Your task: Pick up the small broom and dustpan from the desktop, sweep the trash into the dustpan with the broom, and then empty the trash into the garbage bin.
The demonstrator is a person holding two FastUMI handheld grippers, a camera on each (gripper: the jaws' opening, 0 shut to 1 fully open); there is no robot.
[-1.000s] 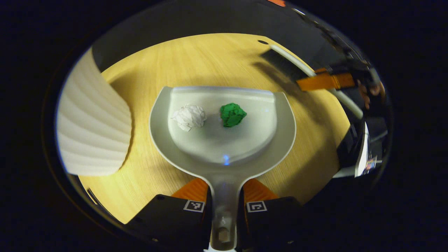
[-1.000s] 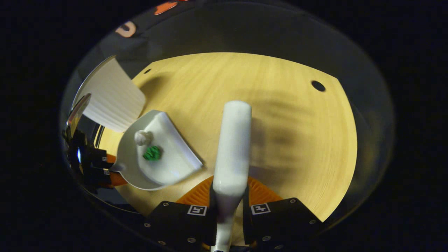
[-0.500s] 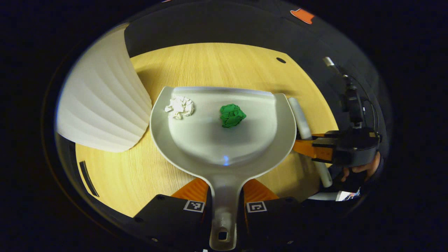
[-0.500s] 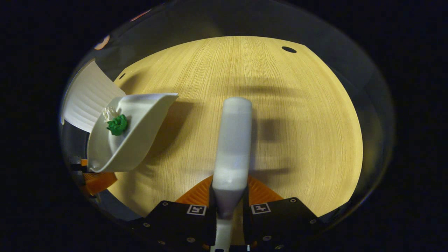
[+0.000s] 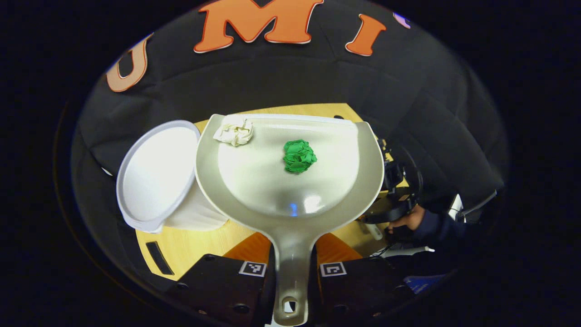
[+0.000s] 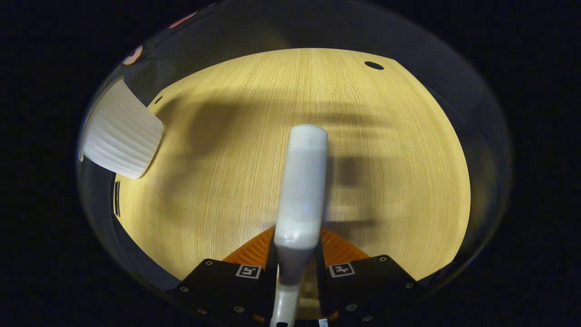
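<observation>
We are holding the dustpan [image 5: 290, 181] by its handle with the left gripper [image 5: 291, 272], both fingers pressing on the handle from either side. The pan is sitting lifted off the table [image 5: 195, 245], its bowl facing the camera. Inside the dustpan, a white paper ball [image 5: 234, 130] is lying at the far left corner, against the front lip, and a green paper ball [image 5: 299, 156] is resting near the middle of the bowl, apart from the white one. Just left of the dustpan, the white ribbed bin [image 5: 154, 175] is standing on the table with its open mouth showing, its rim close beside the pan's left edge. To the right of the dustpan, farther off, a hand [image 5: 406, 221] in a dark sleeve is showing at the table's edge. In the right gripper view, we are gripping the broom [image 6: 300, 186] with the right gripper [image 6: 295, 272], its fingers clamped on the handle's narrow neck, and the broom is pointing forward above the table [image 6: 386, 159]. The bin [image 6: 119, 136] is standing well to the left of the broom.
</observation>
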